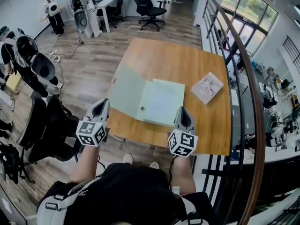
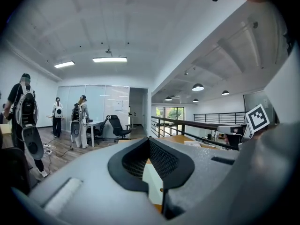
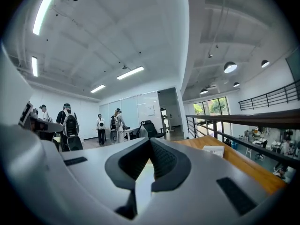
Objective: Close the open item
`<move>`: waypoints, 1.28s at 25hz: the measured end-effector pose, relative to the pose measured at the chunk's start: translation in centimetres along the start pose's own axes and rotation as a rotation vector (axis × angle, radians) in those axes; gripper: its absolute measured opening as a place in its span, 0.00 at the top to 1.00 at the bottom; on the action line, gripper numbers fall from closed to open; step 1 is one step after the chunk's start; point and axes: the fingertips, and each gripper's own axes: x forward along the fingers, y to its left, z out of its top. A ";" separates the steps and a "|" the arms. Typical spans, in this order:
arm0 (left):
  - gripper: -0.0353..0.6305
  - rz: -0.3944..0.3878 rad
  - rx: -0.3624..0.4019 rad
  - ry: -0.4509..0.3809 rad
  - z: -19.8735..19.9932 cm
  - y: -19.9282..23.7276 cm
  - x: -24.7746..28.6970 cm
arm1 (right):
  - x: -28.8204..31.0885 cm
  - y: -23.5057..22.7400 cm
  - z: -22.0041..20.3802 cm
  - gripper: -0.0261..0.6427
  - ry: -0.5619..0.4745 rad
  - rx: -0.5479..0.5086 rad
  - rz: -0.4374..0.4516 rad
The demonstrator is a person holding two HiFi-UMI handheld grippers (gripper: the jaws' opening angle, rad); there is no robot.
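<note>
While both hover low in frame at the near edge of the table [image 1: 187,60], left gripper [image 1: 100,109] and right gripper [image 1: 183,117] are clenched, empty. Open folder [image 1: 159,102] lies flat, mid-frame. Likely light, thin, floppy; lift one flap by its outer edge.

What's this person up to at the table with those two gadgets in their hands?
A person stands at a wooden table with a hand-held gripper in each hand. A pale green folder lies open on it, with a small booklet off to its right. The left gripper and right gripper sit by the folder's near edge, jaws together, holding nothing. The folder is not yet closed.
</note>
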 end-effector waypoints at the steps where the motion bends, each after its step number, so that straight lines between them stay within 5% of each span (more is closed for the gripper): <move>1: 0.95 0.002 -0.007 -0.001 -0.1 0.7 0.2 | 0.4 0.0 0.0 0.96 -0.003 -0.007 -0.012; 6: 0.77 0.019 -0.041 0.002 -1.6 3.3 2.0 | 2.2 -1.7 -1.1 0.95 0.014 -0.005 -0.076; 8: 0.76 0.029 -0.054 0.021 -2.7 4.3 2.6 | 2.9 -2.1 -2.1 0.82 0.047 -0.003 -0.076; 15: 0.75 0.048 -0.187 0.131 -8.1 7.2 3.9 | 4.1 -5.4 -6.9 0.81 0.173 -0.010 -0.140; 22: 0.75 0.072 -0.222 0.245 -13.4 8.7 4.5 | 4.2 -7.6 -13.3 0.81 0.300 0.103 -0.182; 32: 0.75 0.055 -0.583 0.322 -19.8 9.6 6.4 | 4.1 -10.0 -21.8 0.81 0.478 0.215 -0.184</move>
